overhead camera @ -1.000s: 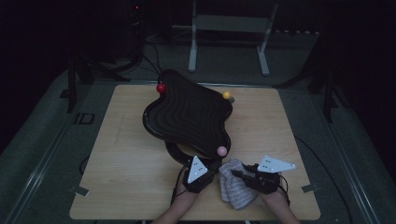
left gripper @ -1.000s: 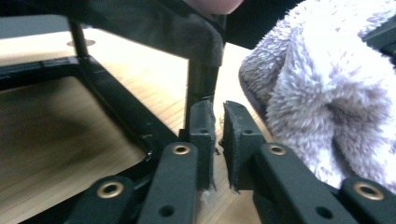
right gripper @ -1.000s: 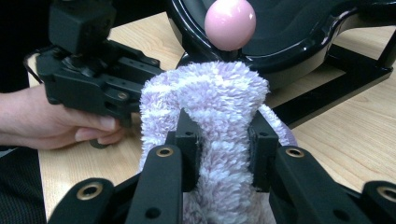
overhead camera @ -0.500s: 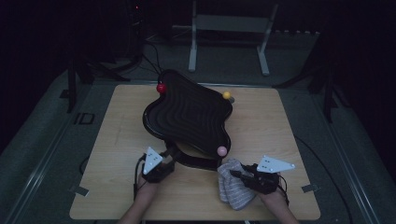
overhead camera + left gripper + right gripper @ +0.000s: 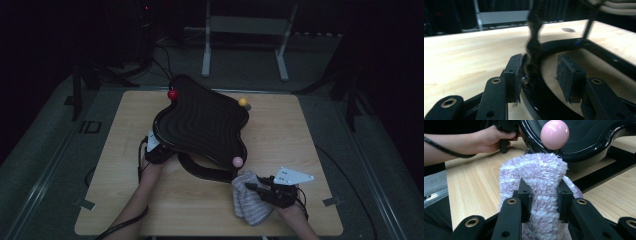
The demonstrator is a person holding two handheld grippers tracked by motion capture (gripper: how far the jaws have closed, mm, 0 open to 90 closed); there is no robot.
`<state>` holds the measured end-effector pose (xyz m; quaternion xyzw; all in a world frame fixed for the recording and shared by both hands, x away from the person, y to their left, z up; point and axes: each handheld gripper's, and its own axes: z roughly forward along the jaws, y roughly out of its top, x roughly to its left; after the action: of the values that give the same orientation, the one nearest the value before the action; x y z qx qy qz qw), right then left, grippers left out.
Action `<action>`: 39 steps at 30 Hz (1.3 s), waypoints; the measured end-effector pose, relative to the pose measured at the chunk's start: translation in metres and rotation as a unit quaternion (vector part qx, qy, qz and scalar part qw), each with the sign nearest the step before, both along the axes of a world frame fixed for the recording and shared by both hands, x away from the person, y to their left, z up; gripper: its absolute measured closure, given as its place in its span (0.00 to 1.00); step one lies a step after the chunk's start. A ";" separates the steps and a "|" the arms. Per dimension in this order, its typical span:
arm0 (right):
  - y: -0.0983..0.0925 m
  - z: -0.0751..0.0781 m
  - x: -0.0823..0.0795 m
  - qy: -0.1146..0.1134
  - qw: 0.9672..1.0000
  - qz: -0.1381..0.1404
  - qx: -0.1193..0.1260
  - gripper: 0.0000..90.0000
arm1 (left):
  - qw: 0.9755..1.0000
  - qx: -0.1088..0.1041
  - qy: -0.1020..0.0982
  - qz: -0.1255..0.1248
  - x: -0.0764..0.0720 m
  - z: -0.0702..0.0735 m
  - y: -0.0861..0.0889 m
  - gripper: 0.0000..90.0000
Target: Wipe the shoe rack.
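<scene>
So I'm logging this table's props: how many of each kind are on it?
Black wavy tray on its stand: 1
Ball knobs, red, yellow, pink: 3
Fluffy cloth: 1
Grippers, left, right: 2
Total: 7

Fluffy pale lilac-and-white striped sock (image 5: 541,185), fleecy knit; bunched and folded over, pinched in its middle, hanging down onto light wooden tabletop (image 5: 310,135) near front right edge. Sits just beside glossy pink ball (image 5: 554,134) on black wavy ribbed rack (image 5: 200,122), touching neither visibly.
</scene>
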<state>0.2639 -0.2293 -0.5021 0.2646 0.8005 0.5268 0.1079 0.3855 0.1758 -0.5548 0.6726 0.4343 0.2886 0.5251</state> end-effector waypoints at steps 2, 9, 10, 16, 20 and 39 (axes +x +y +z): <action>0.000 0.000 0.000 0.000 1.000 -0.001 0.001 0.80 | 1.000 0.000 -0.007 0.007 0.008 0.001 -0.002 0.62; -0.002 0.002 0.000 0.002 1.000 0.003 0.010 0.80 | 0.999 -0.032 -0.027 -0.005 0.031 0.007 -0.004 0.67; -0.002 0.003 -0.001 -0.001 1.000 0.003 0.011 0.80 | 0.999 -0.027 -0.027 -0.008 0.033 0.008 -0.005 0.69; -0.005 0.012 -0.004 -0.007 1.000 0.001 0.020 0.80 | 0.999 -0.027 -0.036 -0.015 0.034 0.010 -0.010 0.82; -0.010 0.036 -0.005 -0.040 0.998 -0.009 0.040 0.80 | 0.999 -0.022 -0.034 -0.024 0.029 0.011 -0.007 0.82; 0.019 0.048 0.029 -0.022 0.996 -0.083 0.008 0.68 | 0.997 -0.031 -0.030 -0.069 -0.014 0.011 0.010 0.82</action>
<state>0.2925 -0.2100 -0.4536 0.3189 0.7692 0.5281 0.1666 0.3717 0.1854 -0.5439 0.6755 0.3797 0.2584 0.5768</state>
